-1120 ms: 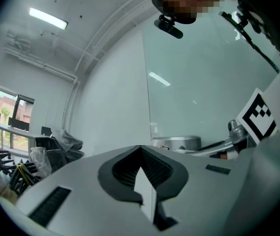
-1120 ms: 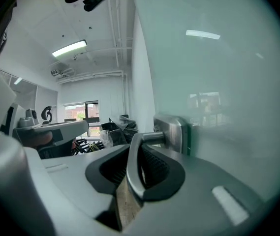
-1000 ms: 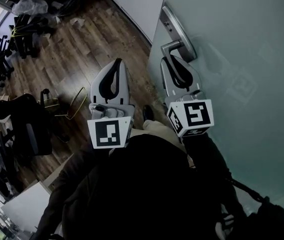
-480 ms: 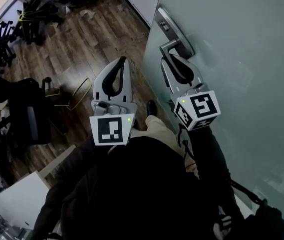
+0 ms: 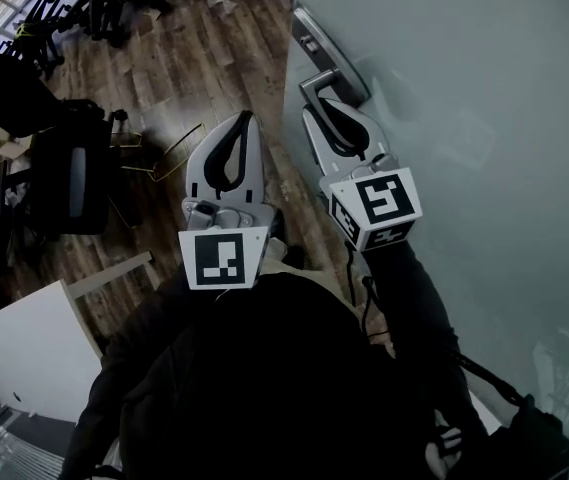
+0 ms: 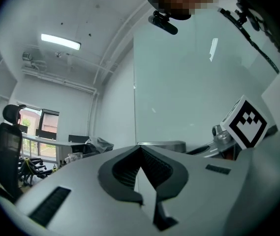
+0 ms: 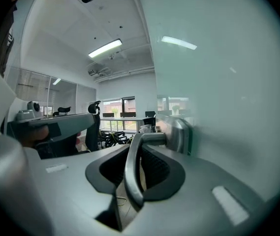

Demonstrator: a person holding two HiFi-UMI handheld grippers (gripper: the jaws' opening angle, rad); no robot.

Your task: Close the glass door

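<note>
The frosted glass door [image 5: 464, 118] fills the right of the head view, with its metal lever handle [image 5: 319, 80] near the door's left edge. My right gripper [image 5: 330, 110] is shut on that handle. In the right gripper view the lever [image 7: 132, 166] runs down between the jaws from its plate [image 7: 179, 134]. My left gripper [image 5: 244, 120] hangs beside it over the wooden floor, shut with nothing held. The left gripper view shows the closed tips [image 6: 140, 149] facing the door [image 6: 179, 92] edge-on.
A black office chair [image 5: 64, 183] and a wire frame [image 5: 169, 153] stand on the wood floor to the left. More chairs [image 5: 24, 28] crowd the far left corner. A white desk corner [image 5: 14, 353] sits at lower left. The person's dark sleeves [image 5: 264, 368] fill the bottom.
The door edge and handle have shifted left and up in the head view, the right gripper staying on the handle. The chairs and floor clutter have drifted right and down.
</note>
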